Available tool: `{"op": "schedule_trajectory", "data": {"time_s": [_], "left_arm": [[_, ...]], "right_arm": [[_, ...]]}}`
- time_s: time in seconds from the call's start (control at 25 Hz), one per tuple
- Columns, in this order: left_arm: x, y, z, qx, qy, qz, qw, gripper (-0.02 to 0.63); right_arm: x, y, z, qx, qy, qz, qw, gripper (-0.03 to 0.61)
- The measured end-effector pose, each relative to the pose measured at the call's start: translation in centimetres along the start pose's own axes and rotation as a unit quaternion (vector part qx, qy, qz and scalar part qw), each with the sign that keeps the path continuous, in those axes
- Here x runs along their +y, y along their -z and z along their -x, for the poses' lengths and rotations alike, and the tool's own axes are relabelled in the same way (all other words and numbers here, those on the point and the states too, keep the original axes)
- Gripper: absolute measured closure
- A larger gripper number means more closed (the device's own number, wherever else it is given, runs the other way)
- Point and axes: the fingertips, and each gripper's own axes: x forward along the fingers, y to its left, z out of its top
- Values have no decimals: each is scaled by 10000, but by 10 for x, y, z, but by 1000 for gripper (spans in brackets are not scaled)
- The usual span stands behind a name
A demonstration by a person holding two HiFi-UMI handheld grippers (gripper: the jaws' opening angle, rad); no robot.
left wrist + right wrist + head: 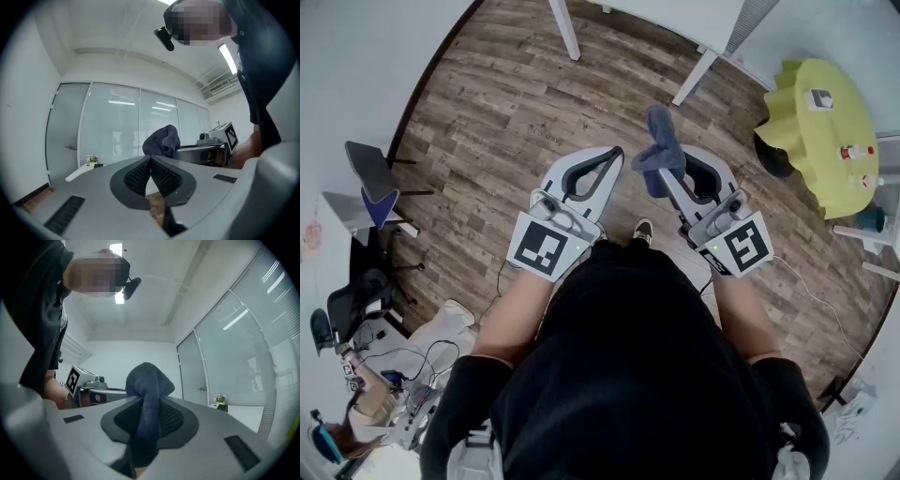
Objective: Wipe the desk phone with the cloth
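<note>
A dark blue cloth is pinched in my right gripper, bunched above the jaw tips and hanging down between them. In the right gripper view the cloth fills the gap between the pads of the right gripper. My left gripper is held level beside it, shut with nothing in it; its pads meet at the tip. Both grippers are held in the air over the wooden floor, pointing away from the person. A small white device lies on the yellow-green table; I cannot tell whether it is the phone.
The yellow-green round table stands at the far right with small bottles on it. White table legs stand ahead. Dark chairs and a tangle of cables sit at the left.
</note>
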Motion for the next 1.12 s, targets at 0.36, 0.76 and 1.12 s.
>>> {"op": "schedule_trajectory", "data": {"time_s": [0.36, 0.76, 1.12], "left_arm": [[21, 3, 22, 40, -48, 51, 10000, 603], [52, 12, 54, 23, -51, 109, 9999, 603], [74, 7, 51, -112, -118, 108, 9998, 603]], "right_arm": [[18, 2, -22, 101, -104, 44, 9999, 476], [41, 5, -56, 118, 36, -29, 9999, 476], [35, 6, -75, 115, -5, -48, 9999, 476]]}}
